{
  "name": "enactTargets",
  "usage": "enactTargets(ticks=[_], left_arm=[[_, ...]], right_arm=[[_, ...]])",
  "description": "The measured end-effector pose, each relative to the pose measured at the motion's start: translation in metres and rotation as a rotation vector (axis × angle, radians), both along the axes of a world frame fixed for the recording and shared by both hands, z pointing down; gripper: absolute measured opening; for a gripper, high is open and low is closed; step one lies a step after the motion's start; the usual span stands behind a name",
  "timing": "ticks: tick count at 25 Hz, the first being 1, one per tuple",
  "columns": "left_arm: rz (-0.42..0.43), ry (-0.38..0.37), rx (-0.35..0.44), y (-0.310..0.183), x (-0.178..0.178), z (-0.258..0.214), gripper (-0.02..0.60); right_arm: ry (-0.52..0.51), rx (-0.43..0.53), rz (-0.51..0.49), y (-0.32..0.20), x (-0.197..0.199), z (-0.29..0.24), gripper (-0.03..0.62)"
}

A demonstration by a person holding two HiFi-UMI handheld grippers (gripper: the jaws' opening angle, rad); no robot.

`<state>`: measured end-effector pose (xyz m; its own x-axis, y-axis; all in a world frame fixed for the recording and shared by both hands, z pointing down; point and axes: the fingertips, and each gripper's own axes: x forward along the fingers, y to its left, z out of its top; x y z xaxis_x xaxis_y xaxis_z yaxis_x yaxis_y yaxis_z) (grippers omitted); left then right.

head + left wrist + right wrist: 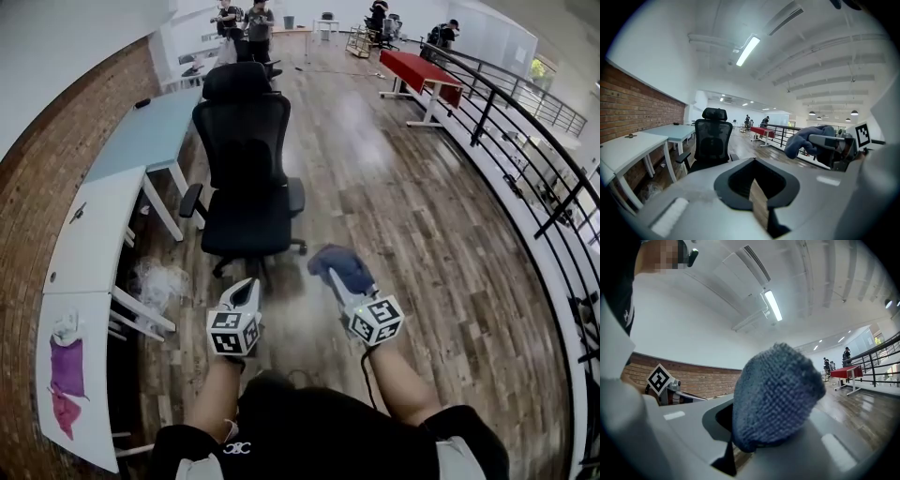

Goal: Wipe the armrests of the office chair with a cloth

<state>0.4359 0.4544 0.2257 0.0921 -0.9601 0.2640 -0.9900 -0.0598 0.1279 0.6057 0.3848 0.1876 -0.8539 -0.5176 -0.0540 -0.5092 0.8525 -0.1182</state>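
A black office chair [246, 178] with a headrest stands on the wood floor ahead of me, its seat facing me. Its armrests show on the left [191, 200] and on the right [296, 195]. My right gripper [336, 279] is shut on a blue cloth [341, 266], held in the air short of the chair's right side. The cloth [776, 394] fills the right gripper view. My left gripper [246, 292] is shut with nothing in it, level with the right one. The left gripper view shows the chair [711, 140] ahead and the cloth [806, 138] to the right.
White desks [94, 234] and a teal desk [145, 127] line the brick wall on the left. Purple cloths [66, 370] lie on the nearest desk. A clear plastic bag [155, 281] lies under one. A black railing [525, 159] runs along the right. A red table [420, 70] and people stand far off.
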Motion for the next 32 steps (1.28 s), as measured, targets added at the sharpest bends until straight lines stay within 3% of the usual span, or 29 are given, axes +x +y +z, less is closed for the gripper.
enactTargets(ticks=[7,15,27,32], left_arm=[[-0.035,-0.098,0.029,0.032,-0.023,-0.026,0.006],[-0.121,-0.05,-0.016,0.082,-0.101,-0.018,0.005],[-0.111,-0.011,-0.024,0.102,-0.113,-0.006,0.006],[-0.078,0.022,-0.012,0.104,-0.105,-0.01,0.006]], right_arm=[[0.023,-0.031,0.027,0.018,-0.026,-0.004,0.064],[0.02,-0.012,-0.018,0.059,-0.105,-0.015,0.06],[0.108,0.031,-0.105,0.091,-0.141,-0.007,0.058],[0.114,0.023,-0.121,0.098,-0.139,-0.007,0.058]])
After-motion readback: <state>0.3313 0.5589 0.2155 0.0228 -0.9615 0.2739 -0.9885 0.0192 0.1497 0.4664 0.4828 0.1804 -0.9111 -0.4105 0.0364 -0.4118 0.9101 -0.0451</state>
